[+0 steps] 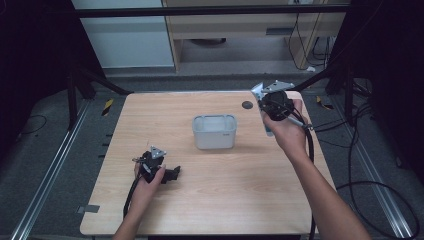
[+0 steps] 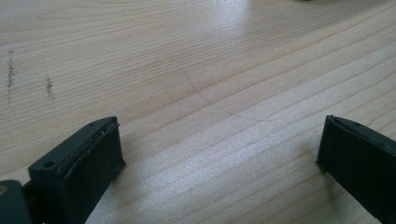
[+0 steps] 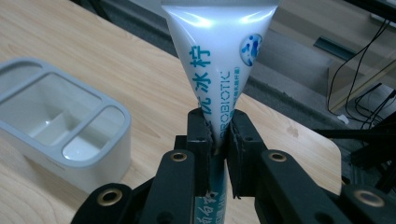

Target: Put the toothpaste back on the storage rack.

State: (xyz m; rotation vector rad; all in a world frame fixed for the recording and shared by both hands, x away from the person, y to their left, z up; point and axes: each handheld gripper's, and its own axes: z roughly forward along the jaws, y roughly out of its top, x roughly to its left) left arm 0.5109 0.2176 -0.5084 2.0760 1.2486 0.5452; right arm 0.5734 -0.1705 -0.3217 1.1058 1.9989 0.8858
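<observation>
Table (image 1: 210, 200) pale wood | left tool (image 2: 219, 154) agape | right tool (image 3: 219, 135) clamps tube (image 3: 219, 51)

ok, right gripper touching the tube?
Touching. In the right gripper view the right gripper has both pads clamped on the white tube, pinching it flat, no gap either side.

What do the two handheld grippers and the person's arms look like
Both are black. The left gripper and right gripper each carry a grey three-cornered plate on top and trail a black cable along the forearm. Close up, the right gripper's arms show brass-ringed screw holes, and the left one's jaws are flat, blocky black pads. The person's forearms are bare, no sleeves.
</observation>
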